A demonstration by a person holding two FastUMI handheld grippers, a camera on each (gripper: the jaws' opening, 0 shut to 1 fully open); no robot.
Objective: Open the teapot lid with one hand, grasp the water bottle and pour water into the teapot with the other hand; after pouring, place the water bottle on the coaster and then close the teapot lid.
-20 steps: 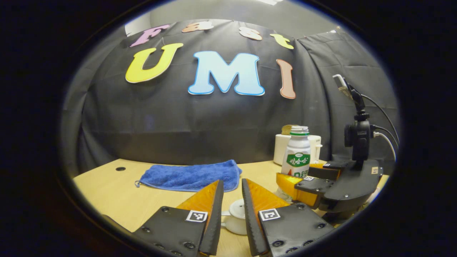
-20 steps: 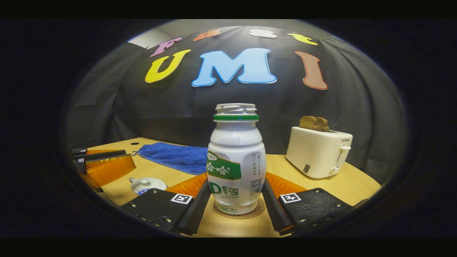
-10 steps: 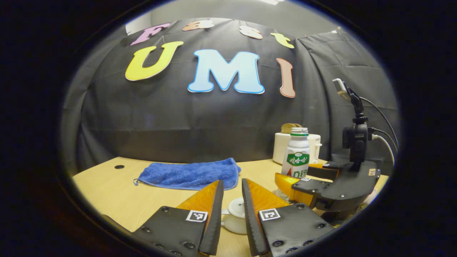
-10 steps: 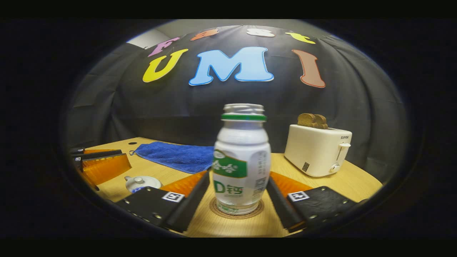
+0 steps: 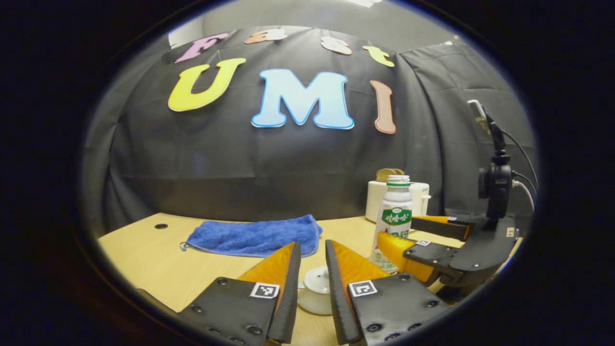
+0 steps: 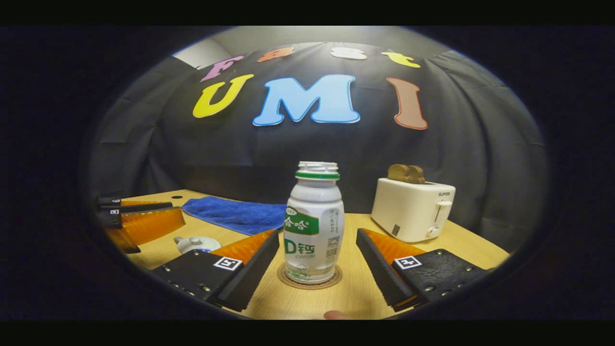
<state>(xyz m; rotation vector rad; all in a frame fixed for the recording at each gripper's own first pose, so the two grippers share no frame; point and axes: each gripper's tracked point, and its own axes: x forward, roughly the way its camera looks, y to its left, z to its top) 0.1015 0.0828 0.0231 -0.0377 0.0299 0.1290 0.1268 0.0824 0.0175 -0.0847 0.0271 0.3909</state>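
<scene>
A white water bottle (image 6: 313, 226) with a green label and no cap stands upright on a round coaster (image 6: 310, 282). My right gripper (image 6: 317, 232) is open, its fingers on either side of the bottle and clear of it. The left gripper view shows the bottle (image 5: 395, 221) in front of the right gripper (image 5: 399, 228). The small white teapot (image 5: 314, 290) sits on the table with its lid on, seen through the narrow gap of my left gripper (image 5: 312, 244). That gripper holds nothing. In the right gripper view it (image 6: 175, 211) hovers just left of and above the teapot (image 6: 194, 244).
A blue towel (image 5: 254, 235) lies at the back of the wooden table (image 5: 158, 269). At the back right stands a white toaster (image 6: 412, 209) with bread in it. A person's fingertip (image 6: 336, 315) shows at the bottom edge.
My right gripper has opened off the bottle and drawn back from it; the bottle stays upright on the coaster. The left gripper has barely moved.
</scene>
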